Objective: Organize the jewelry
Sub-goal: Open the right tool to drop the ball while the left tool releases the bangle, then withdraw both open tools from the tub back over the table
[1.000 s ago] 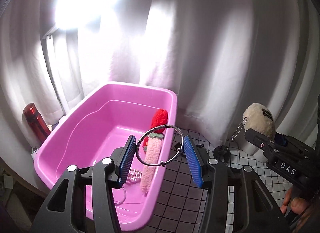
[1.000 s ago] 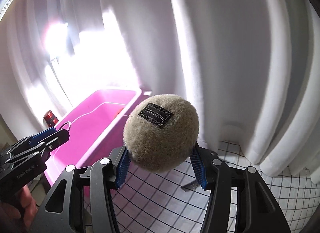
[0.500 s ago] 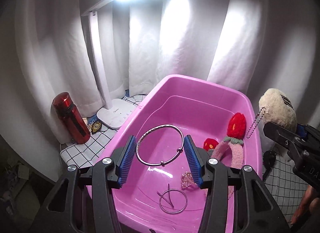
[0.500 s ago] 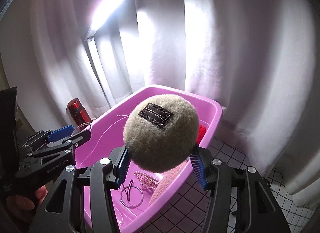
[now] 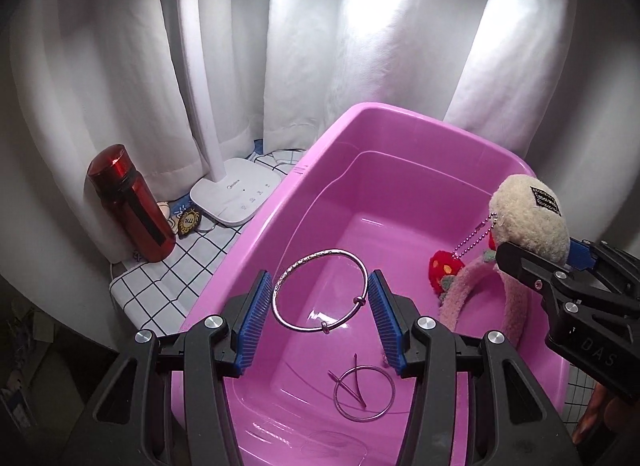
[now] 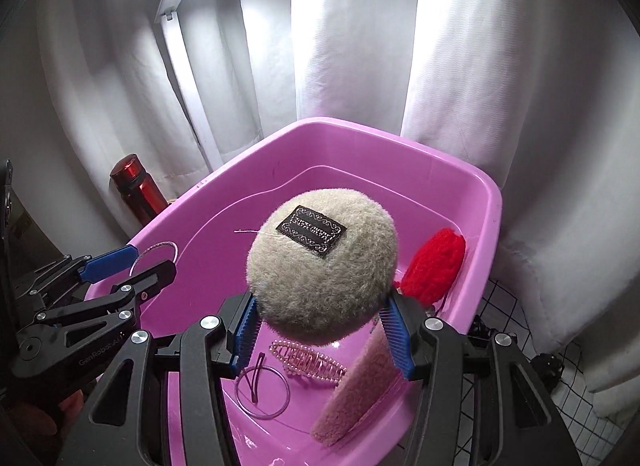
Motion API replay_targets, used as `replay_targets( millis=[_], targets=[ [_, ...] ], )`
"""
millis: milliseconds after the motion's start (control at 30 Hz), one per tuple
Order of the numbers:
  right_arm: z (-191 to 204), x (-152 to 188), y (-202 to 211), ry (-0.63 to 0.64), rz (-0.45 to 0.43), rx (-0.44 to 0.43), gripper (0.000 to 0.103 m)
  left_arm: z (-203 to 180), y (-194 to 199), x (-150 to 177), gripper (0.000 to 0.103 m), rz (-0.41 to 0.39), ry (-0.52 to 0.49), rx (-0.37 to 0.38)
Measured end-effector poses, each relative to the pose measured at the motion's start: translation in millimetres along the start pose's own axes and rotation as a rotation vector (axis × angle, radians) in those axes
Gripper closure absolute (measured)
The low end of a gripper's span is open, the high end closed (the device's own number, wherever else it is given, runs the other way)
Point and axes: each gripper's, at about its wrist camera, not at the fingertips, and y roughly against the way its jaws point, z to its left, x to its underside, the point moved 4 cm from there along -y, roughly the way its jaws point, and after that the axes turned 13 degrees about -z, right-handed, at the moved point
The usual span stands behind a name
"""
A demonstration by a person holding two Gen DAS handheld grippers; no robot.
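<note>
My left gripper (image 5: 319,278) is shut on a silver bangle (image 5: 312,258) and holds it flat over the pink tub (image 5: 280,225). My right gripper (image 6: 320,302) is shut on a beige fluffy pom-pom (image 6: 320,274) with a black label and a bead chain (image 5: 472,238), also above the tub (image 6: 492,201). On the tub floor lie a thin ring with a hairpin across it (image 6: 262,394), a pearl hair clip (image 6: 308,360) and a pink fluffy headband (image 6: 356,394) with a red knitted strawberry (image 6: 434,266).
Left of the tub, a red bottle (image 5: 132,209) and a white lamp base (image 5: 236,195) stand on a checked cloth (image 5: 160,286). White curtains hang close behind. A small dark item (image 6: 548,366) lies on the cloth to the tub's right.
Both grippers have swung from beside the tub to above it and tipped downward. The bangle and the pom-pom stayed gripped throughout.
</note>
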Motion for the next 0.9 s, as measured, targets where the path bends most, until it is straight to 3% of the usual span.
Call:
replay_targets(
  millis=[233,367,400,467,500,900],
  targets=[
    [-2,8,-9,0.011,0.044,0.035,0.050,-1,-6,6,0.052,0.029,-0.003,0.001],
    [-6,8,-10,0.000,0.056,0.057,0.041,1,-8,7,0.052,0.031,-0.008,0.001],
    [-7,9,-10,-0.003,0.056,0.062,0.040,1,-7,6,0.050,0.025,-0.012,0.000],
    [-9,8,-9,-0.009,0.054,0.065,0.037,2,-5,5,0.027,0.015,-0.018,-0.006],
    [-9,8,-8,-0.011,0.050,0.065,0.037,2,-3,4,0.026,0.004,-0.018,-0.007],
    [-7,6,8,-0.015,0.016,0.074,0.037,5,4,3,0.024,-0.010,-0.019,-0.018]
  ],
)
